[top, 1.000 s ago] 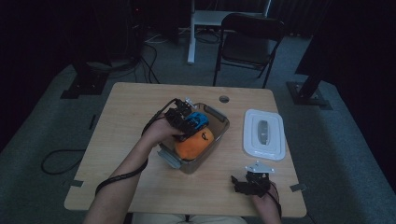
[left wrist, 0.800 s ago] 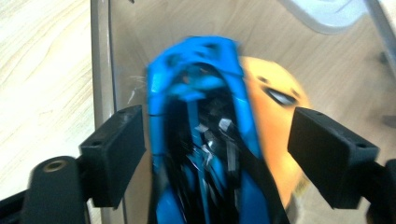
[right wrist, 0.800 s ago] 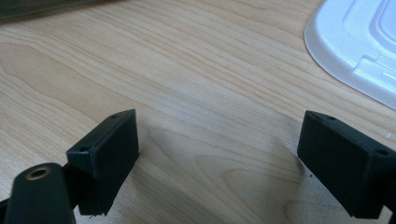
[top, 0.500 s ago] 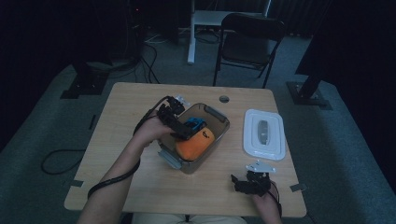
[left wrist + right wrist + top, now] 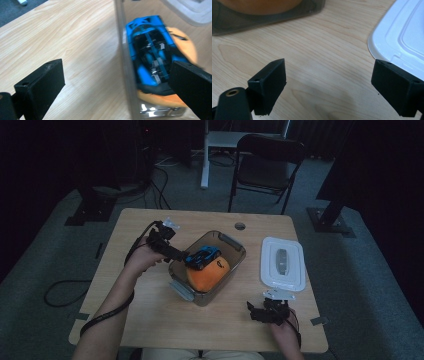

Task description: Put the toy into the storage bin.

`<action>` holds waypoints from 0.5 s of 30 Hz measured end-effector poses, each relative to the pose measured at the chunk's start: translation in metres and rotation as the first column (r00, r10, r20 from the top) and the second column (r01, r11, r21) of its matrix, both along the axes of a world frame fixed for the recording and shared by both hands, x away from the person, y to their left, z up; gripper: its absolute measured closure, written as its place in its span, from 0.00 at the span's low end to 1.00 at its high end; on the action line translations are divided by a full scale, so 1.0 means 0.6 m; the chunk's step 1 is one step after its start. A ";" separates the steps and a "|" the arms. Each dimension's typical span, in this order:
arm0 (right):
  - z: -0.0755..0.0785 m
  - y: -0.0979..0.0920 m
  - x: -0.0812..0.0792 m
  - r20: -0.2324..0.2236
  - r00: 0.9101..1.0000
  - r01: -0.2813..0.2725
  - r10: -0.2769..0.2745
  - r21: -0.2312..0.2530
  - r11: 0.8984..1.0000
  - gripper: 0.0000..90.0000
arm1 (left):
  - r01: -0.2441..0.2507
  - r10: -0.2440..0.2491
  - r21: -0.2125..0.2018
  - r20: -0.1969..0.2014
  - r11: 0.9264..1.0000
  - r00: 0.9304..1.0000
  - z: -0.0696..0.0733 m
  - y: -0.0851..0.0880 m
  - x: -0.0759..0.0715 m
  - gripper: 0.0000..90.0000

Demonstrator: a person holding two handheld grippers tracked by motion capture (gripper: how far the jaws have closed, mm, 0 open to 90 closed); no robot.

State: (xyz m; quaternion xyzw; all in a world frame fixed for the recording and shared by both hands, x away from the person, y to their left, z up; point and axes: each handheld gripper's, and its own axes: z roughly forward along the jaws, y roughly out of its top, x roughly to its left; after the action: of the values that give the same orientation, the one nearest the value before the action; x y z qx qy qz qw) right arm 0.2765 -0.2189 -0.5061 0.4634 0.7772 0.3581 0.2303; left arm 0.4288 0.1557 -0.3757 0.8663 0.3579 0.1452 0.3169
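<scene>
Left gripper [image 5: 186,256] fingers wide open astride bin [image 5: 235,251] wall, empty; blue car [image 5: 203,257] may slide off orange toy [image 5: 209,274]

The high view looks forward and down from above the person's side, taking in the whole tabletop [image 5: 150,320]. The left tool's camera sits close over the clear bin's wall [image 5: 125,62] and the blue toy car [image 5: 150,50]. The right tool's camera skims the wood, sharing that bin [image 5: 262,17] and the white lid [image 5: 402,37].
</scene>
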 end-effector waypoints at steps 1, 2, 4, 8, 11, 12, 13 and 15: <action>0.001 0.002 0.001 0.001 1.000 0.000 0.000 0.000 1.000 0.14 | -0.017 0.017 -0.003 0.001 1.000 1.000 -0.003 0.007 0.003 0.02; 0.002 0.004 0.002 0.004 1.000 -0.004 0.004 -0.001 1.000 0.14 | -0.027 0.027 -0.016 0.011 1.000 1.000 -0.007 0.014 0.006 0.02; 0.002 0.008 0.003 0.005 1.000 -0.008 0.008 0.001 1.000 0.14 | -0.051 0.051 -0.023 -0.001 0.998 0.999 -0.016 0.027 0.012 0.02; 0.002 0.015 0.007 0.003 1.000 -0.017 0.017 -0.003 1.000 0.14 | -0.089 0.089 -0.018 -0.023 0.996 0.996 -0.040 0.049 0.025 0.02; 0.002 0.019 0.011 0.005 1.000 -0.020 0.020 -0.001 1.000 0.14 | -0.126 0.125 -0.028 -0.039 0.992 0.991 -0.060 0.064 0.033 0.02; 0.002 0.021 0.013 0.007 1.000 -0.020 0.020 -0.002 1.000 0.14 | -0.137 0.136 -0.025 -0.033 0.990 0.990 -0.067 0.068 0.035 0.02; 0.003 0.022 0.015 0.007 1.000 -0.021 0.021 -0.001 1.000 0.14 | -0.146 0.145 -0.023 -0.044 0.989 0.988 -0.074 0.071 0.038 0.02; 0.004 0.025 0.020 0.011 1.000 -0.022 0.022 0.003 1.000 0.14 | -0.163 0.161 -0.027 -0.062 0.986 0.985 -0.090 0.074 0.041 0.02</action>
State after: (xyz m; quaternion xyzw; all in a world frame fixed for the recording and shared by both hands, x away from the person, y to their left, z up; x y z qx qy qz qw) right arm 0.2887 -0.2040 -0.5037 0.4530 0.7804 0.3645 0.2299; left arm 0.4537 0.2003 -0.4294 0.8330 0.4387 0.1390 0.3071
